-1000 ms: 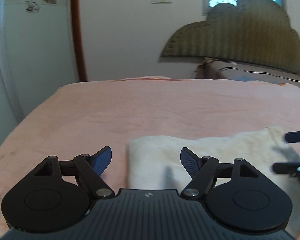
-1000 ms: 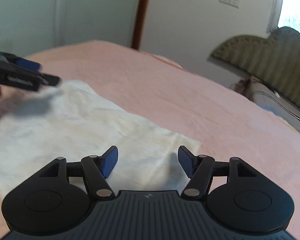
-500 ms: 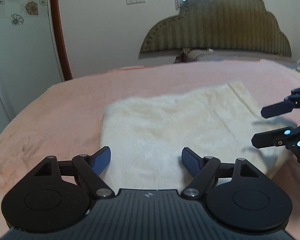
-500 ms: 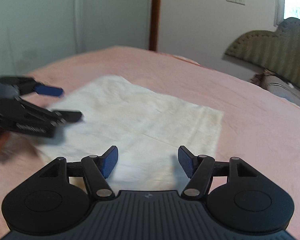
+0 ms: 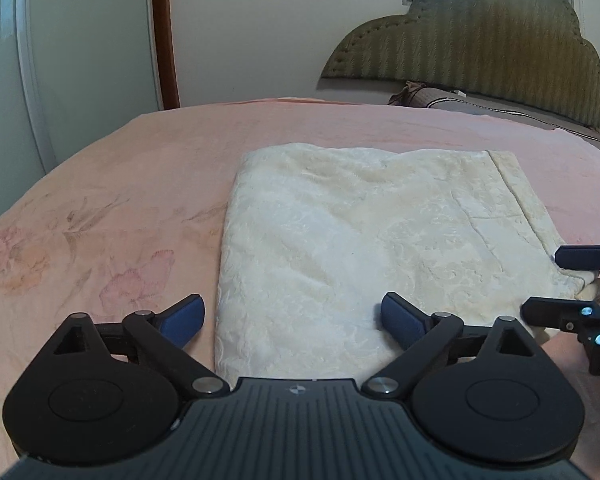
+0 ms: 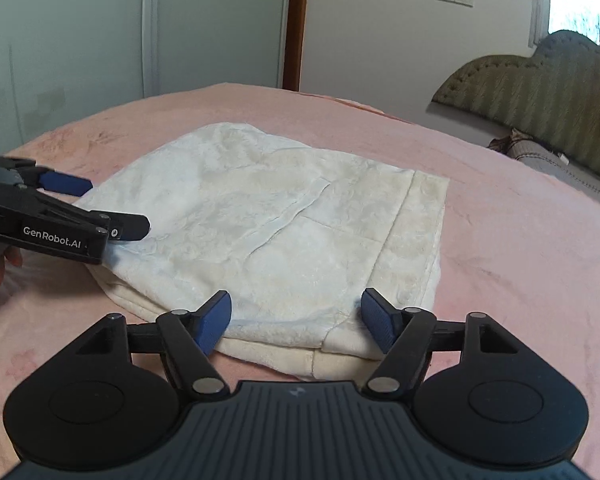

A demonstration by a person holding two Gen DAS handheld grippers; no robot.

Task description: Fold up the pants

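On pink bedspread (image 5: 140, 184), folded cream pants (image 5: 360, 248) between opening grippers

Bed (image 5: 148, 184) carries everything, covered by pink blanket (image 6: 500, 216) with faint floral print, pattern clearest at near left in left wrist view. Folded cream pants (image 5: 360, 248) lie flat on blanket, roughly central, several layers stacked, edges showing at near side in right wrist view. Waistband strip along right edge. Pillow (image 5: 480, 106) at far right of bed, against padded olive headboard (image 5: 480, 40).
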